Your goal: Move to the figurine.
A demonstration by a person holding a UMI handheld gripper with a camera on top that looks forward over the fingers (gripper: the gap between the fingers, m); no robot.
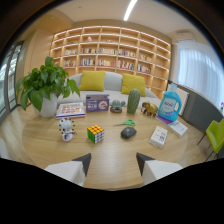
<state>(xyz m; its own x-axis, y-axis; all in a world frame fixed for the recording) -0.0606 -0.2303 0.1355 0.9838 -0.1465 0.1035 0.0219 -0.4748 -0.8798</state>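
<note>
Figurine (66, 129) is standing on the table (115, 167) ahead and to the left of the gripper (114, 164), just left of the Rubik's cube (95, 133) and near the potted plant (44, 89). We are carrying the fingers wide open with nothing between them. We are judging the best approach as a swing left, keeping low and clear of the cube.

A home-style living room or lounge: a tall wooden bookshelf (112, 52) lined with books fills the back wall, with a pale sofa (111, 85) and yellow cushions (93, 80) just in front of it. Nearer than the sofa, a wooden table (45, 145) holds a potted plant (45, 90); curtained windows (200, 70) stand beside the bookshelf.
</note>
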